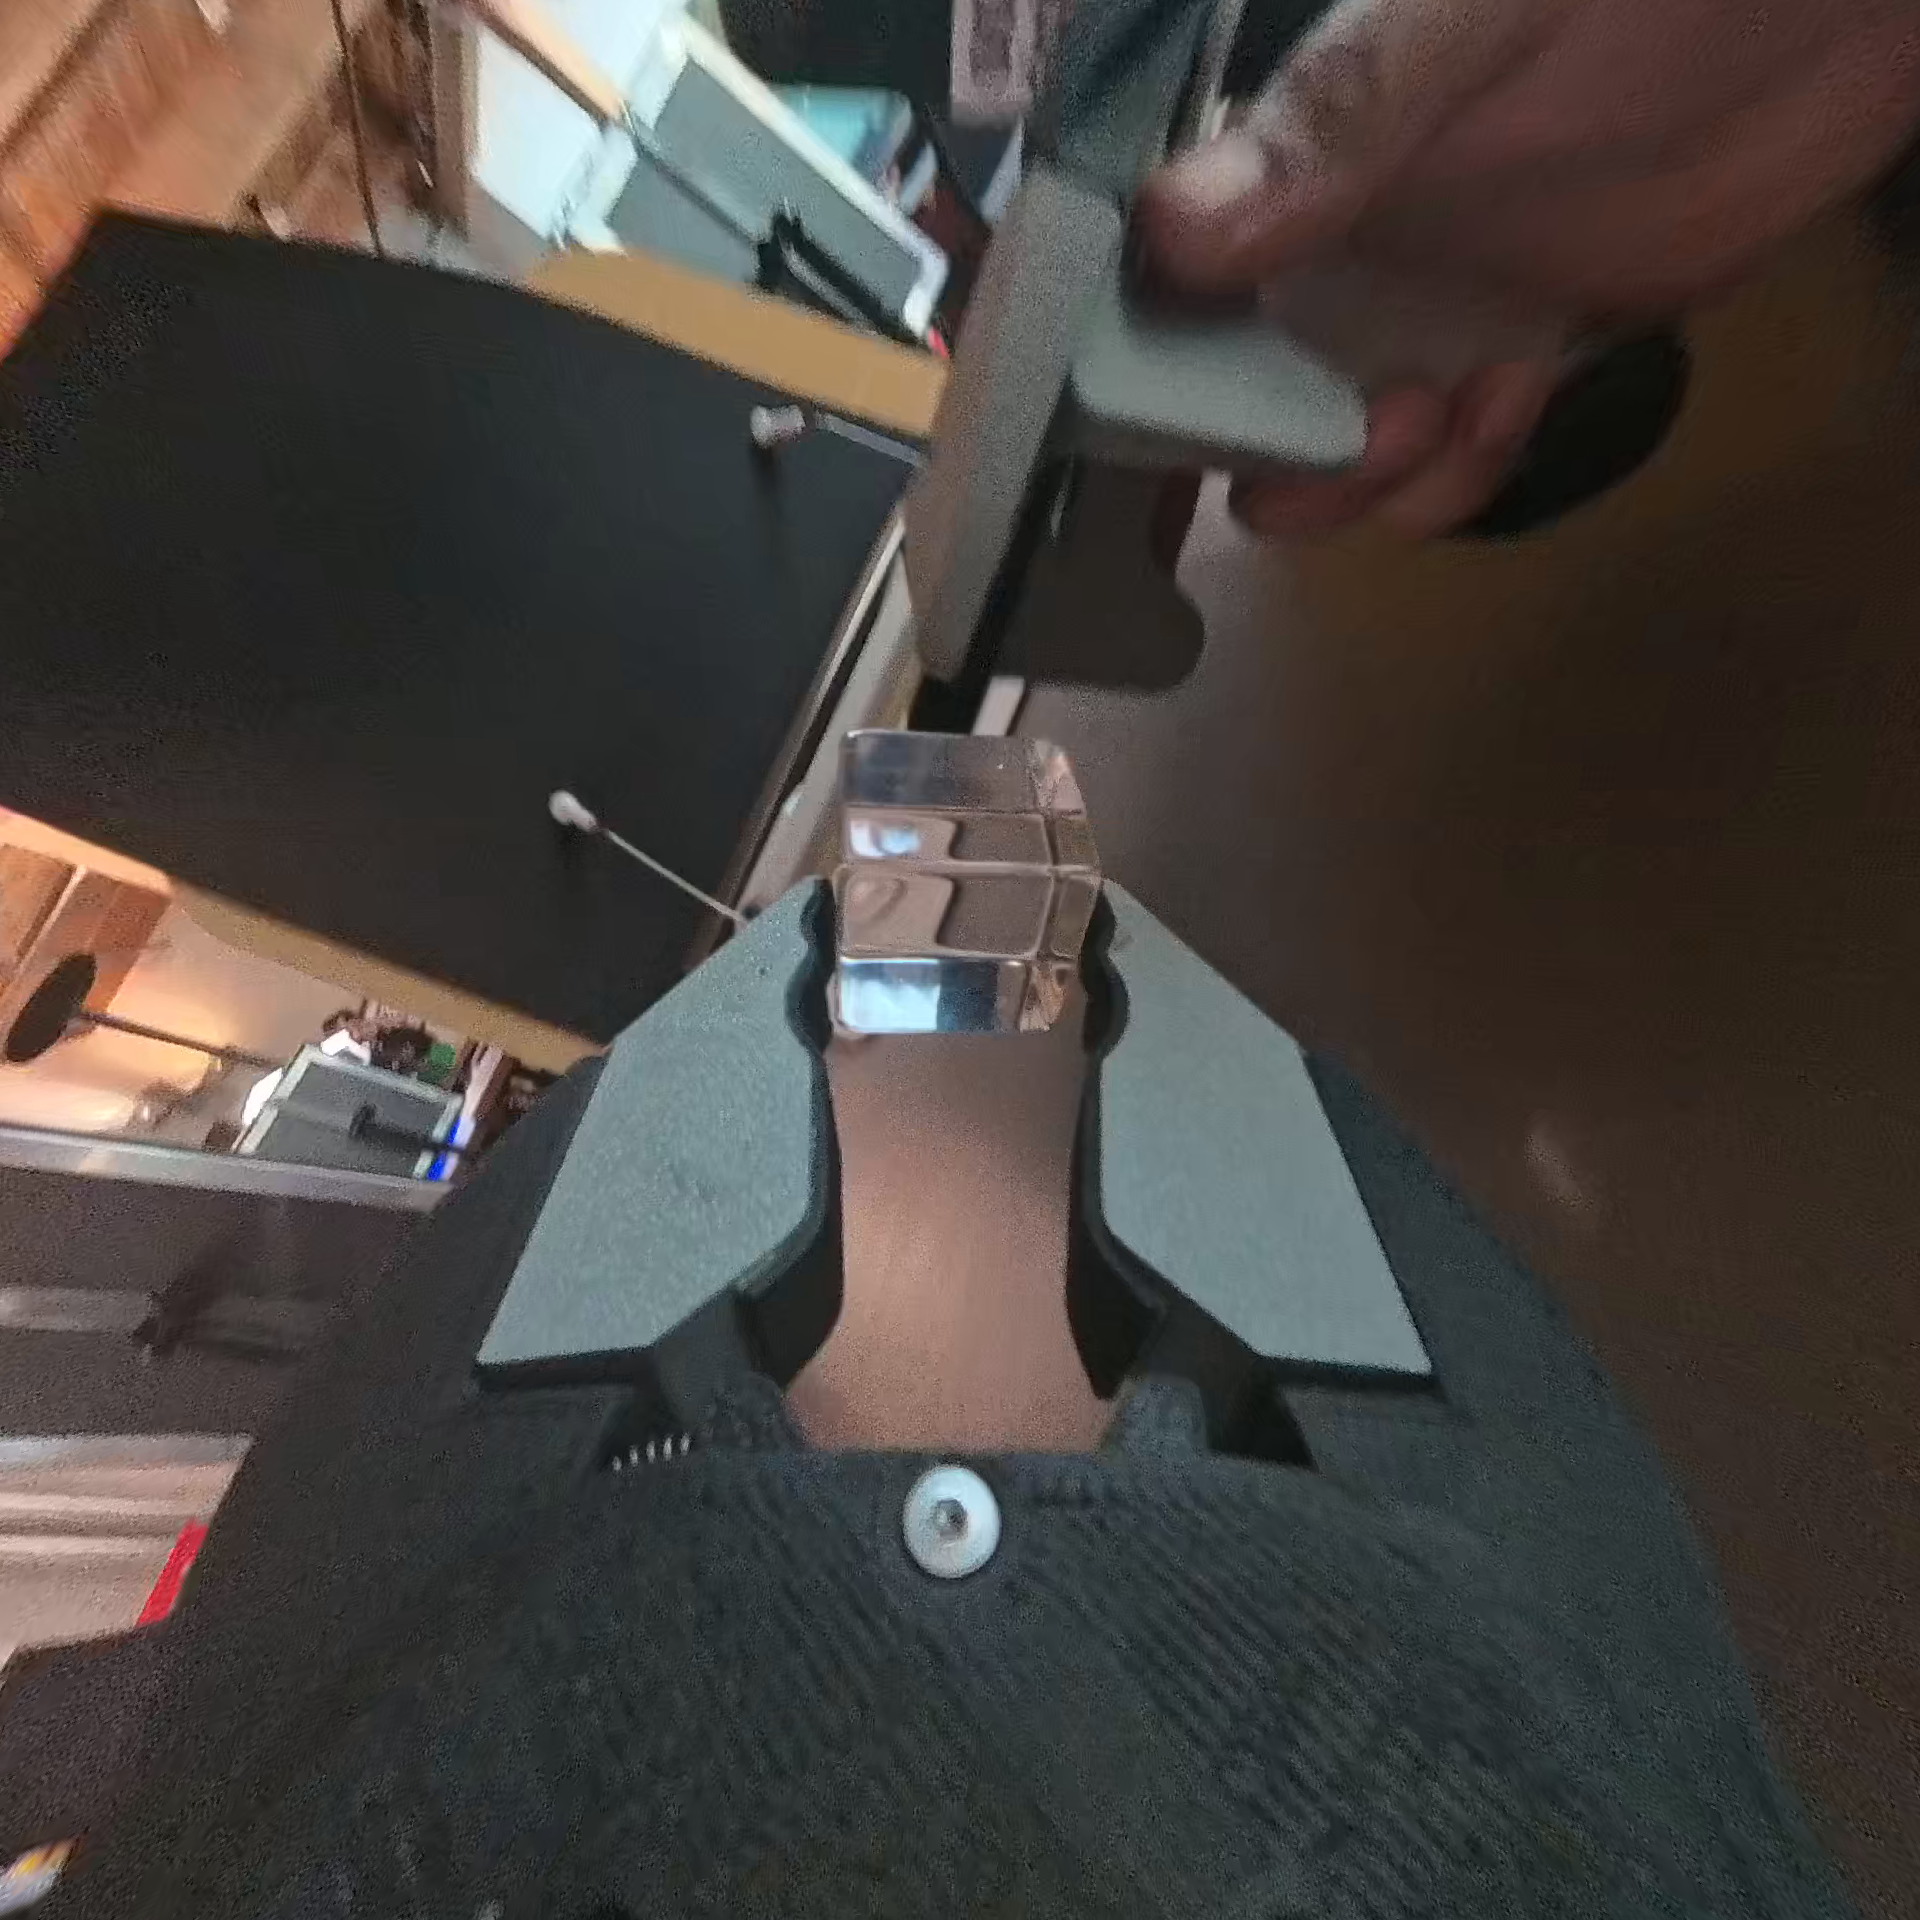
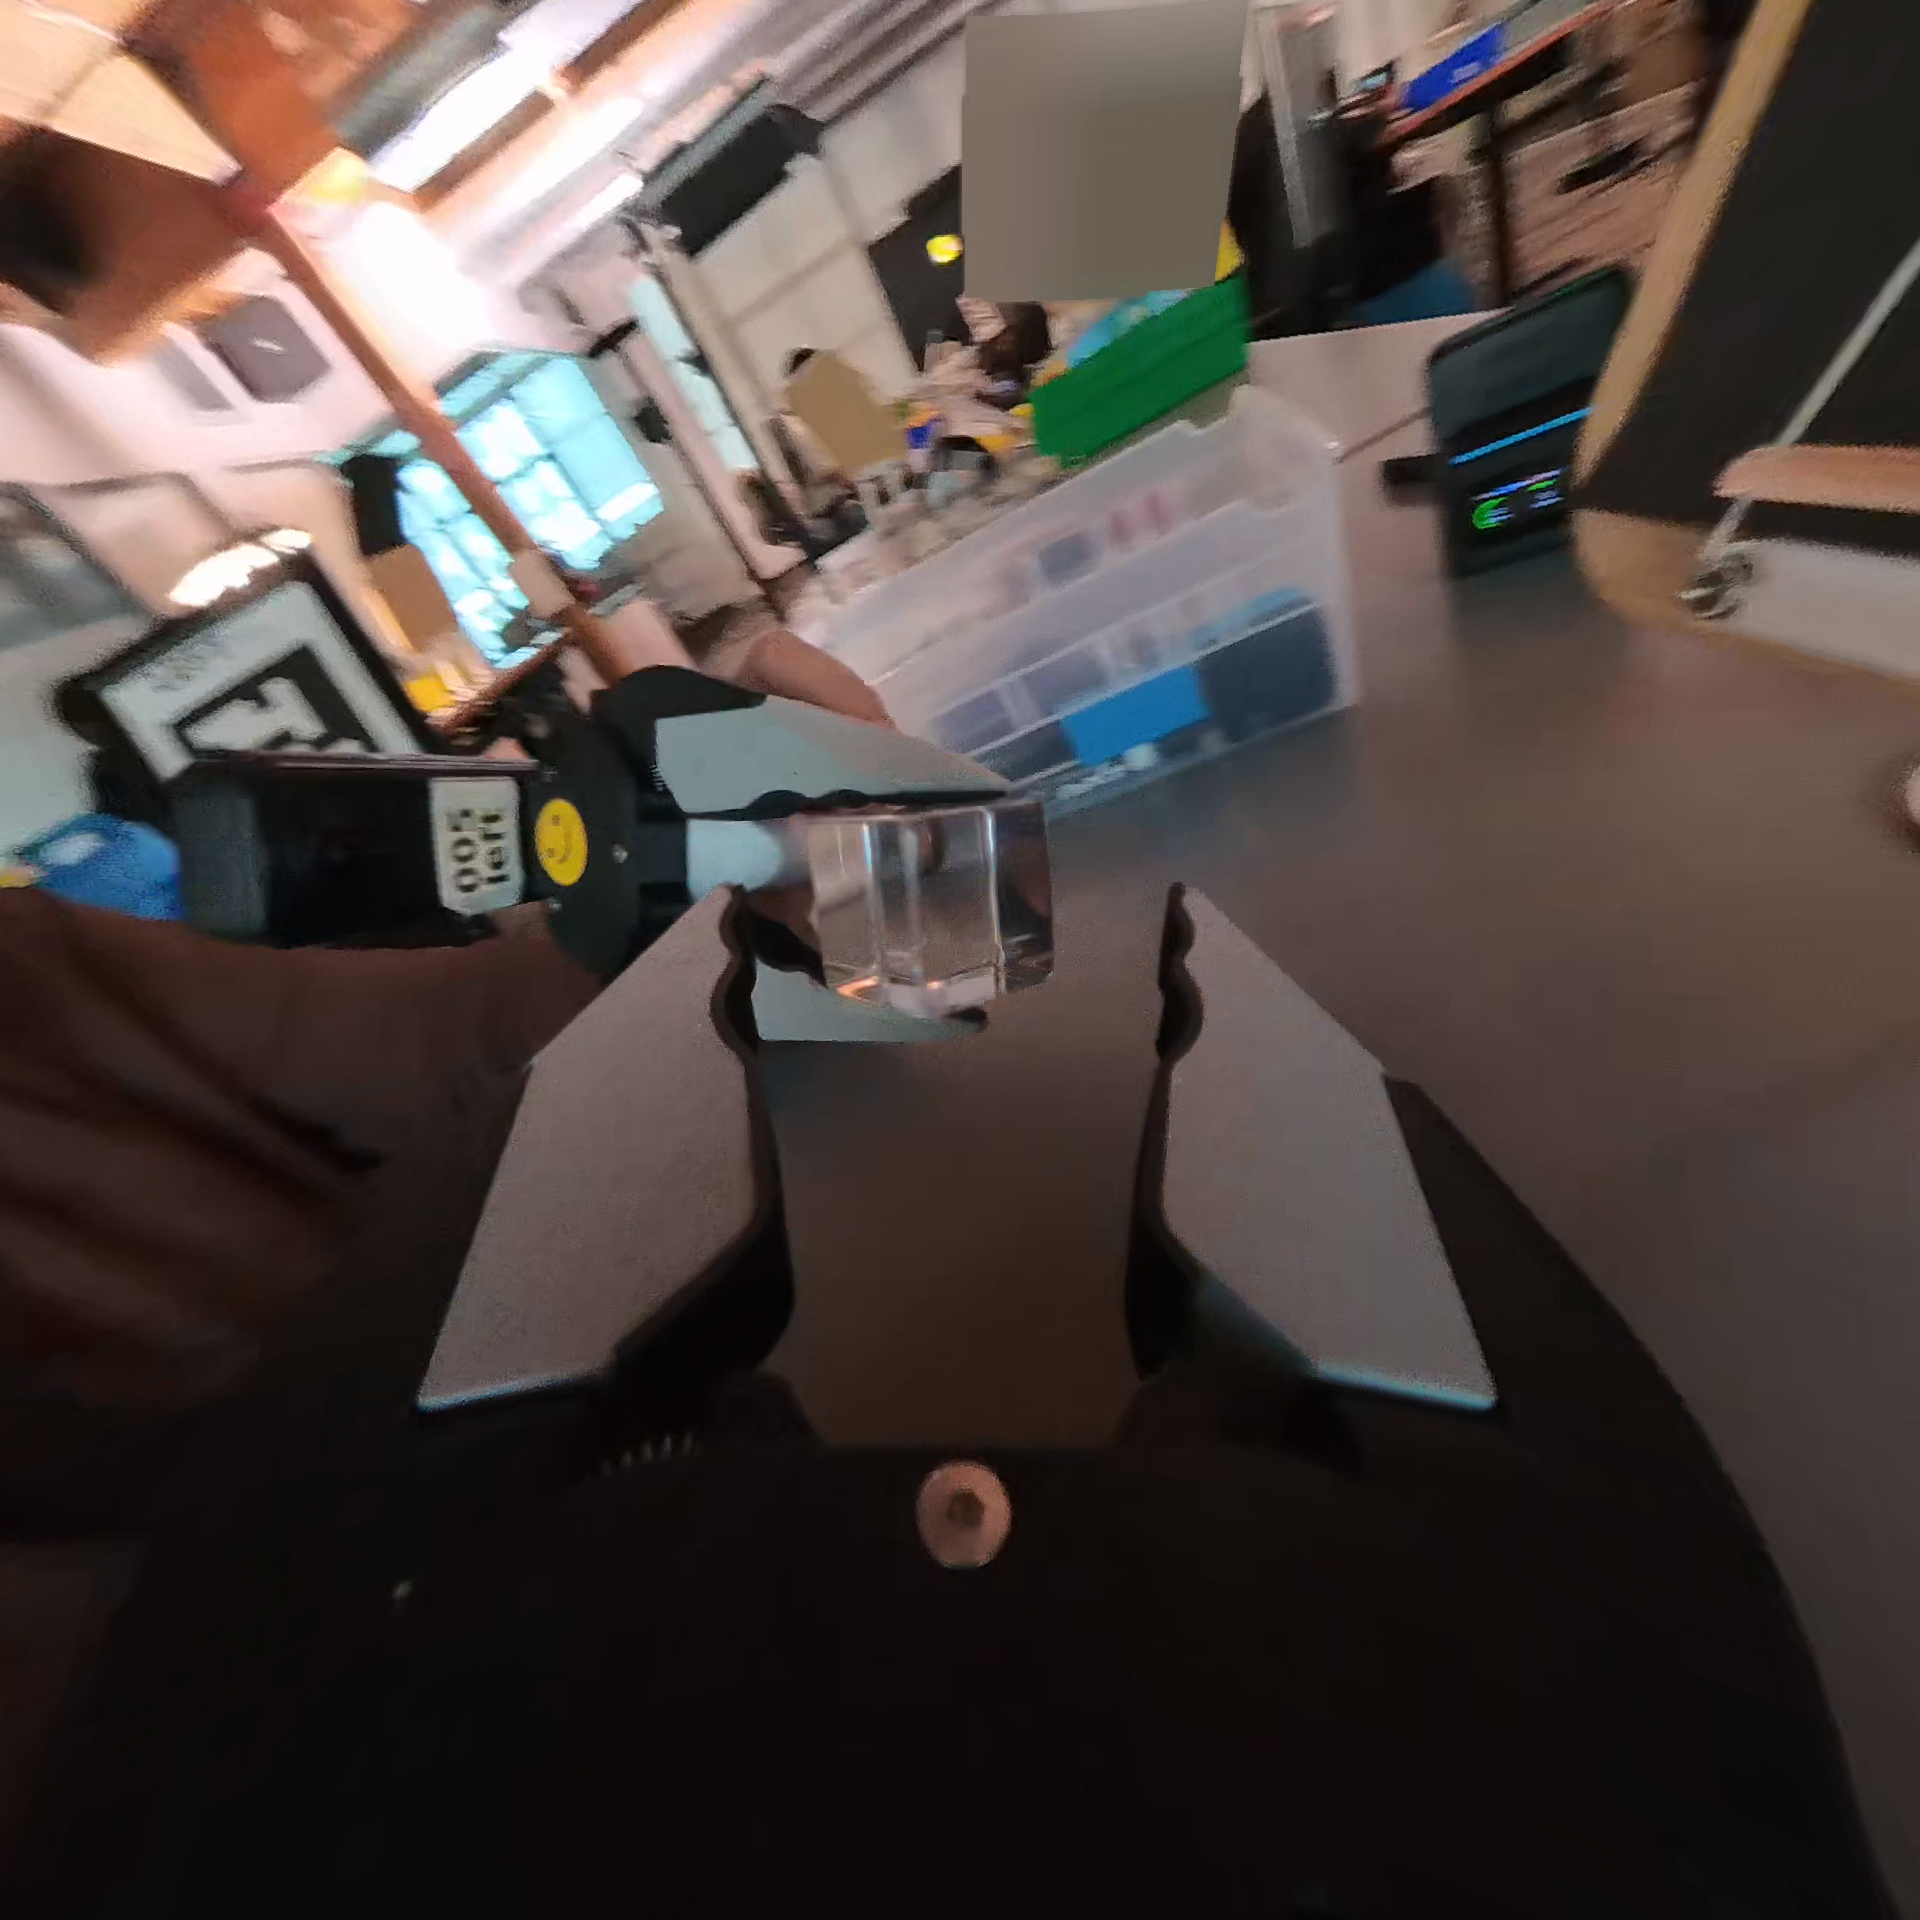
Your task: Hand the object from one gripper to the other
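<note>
I see clear cube [image 1: 966, 883] pinched in left claw [image 1: 961, 935] tips, held above surface [image 2: 1558, 831]. Right claw [image 2: 956, 956] spread, near. Looks hard, slick, weighty: I'd grip exposed flat faces squarely.

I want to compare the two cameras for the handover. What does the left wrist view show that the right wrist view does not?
Only the left wrist view shows the person's hand gripping the right gripper's handle. Only the right wrist view shows the clear storage box on the table and the right gripper open. Both show the clear cube clamped in the left gripper.
</note>
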